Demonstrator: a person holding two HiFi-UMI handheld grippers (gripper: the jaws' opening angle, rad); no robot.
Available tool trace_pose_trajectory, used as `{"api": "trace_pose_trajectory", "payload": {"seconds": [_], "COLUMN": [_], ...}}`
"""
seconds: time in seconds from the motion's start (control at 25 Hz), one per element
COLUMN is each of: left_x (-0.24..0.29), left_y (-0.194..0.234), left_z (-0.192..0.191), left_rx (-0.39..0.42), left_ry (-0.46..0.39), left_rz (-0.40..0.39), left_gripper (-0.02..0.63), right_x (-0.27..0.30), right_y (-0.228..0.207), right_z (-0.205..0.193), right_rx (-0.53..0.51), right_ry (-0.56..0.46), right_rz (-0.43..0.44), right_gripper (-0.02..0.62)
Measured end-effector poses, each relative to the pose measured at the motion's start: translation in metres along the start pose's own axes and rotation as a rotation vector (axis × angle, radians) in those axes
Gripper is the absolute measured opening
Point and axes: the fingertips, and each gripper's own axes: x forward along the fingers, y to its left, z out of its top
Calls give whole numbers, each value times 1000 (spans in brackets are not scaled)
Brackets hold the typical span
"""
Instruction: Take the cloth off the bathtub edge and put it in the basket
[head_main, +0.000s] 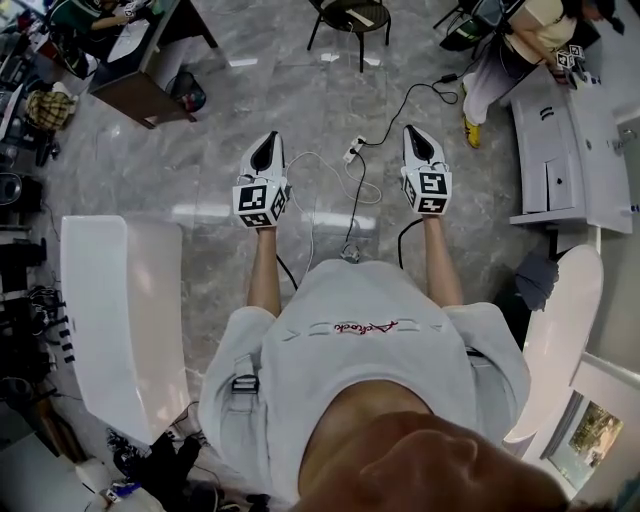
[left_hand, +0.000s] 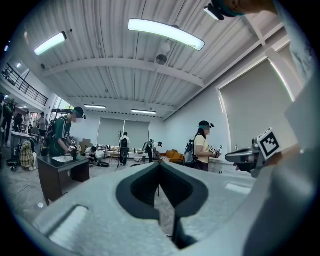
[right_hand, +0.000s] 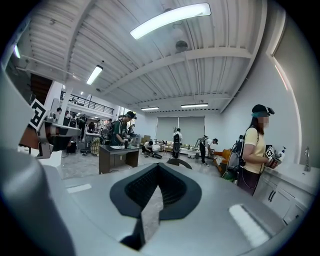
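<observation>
A dark grey heap (head_main: 538, 280) lies at the upper end of the white bathtub (head_main: 572, 330) at the right of the head view. It is probably the cloth, though it is too small there to be sure. It is well apart from both grippers, low and to the right of the right gripper (head_main: 418, 145). That one and the left gripper (head_main: 265, 150) are held out level over the marble floor (head_main: 300, 110), jaws closed together with nothing between them. I judge that the reach has not begun. Next the person must turn right, lower a gripper to the tub edge and part its jaws. I can make out no basket.
</observation>
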Motion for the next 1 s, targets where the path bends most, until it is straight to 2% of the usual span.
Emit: {"api": "trace_pose_trajectory", "payload": {"seconds": [0.4, 0.68, 1.0], "left_x": [39, 68, 126], "left_y": [-16, -23, -10], "left_z": [-8, -12, -3], "left_rx": [-2, 5, 8], "left_ry": [21, 23, 15], "left_rz": [-21, -84, -163], "left_gripper": [0, 0, 0], "right_x": [15, 25, 62], "right_y": [-33, -43, -54], "right_z": [-14, -17, -5], "right_rx": [15, 17, 14], "right_ry": [19, 17, 17], "right_rz": [-14, -54, -113], "right_gripper": [6, 6, 6]}}
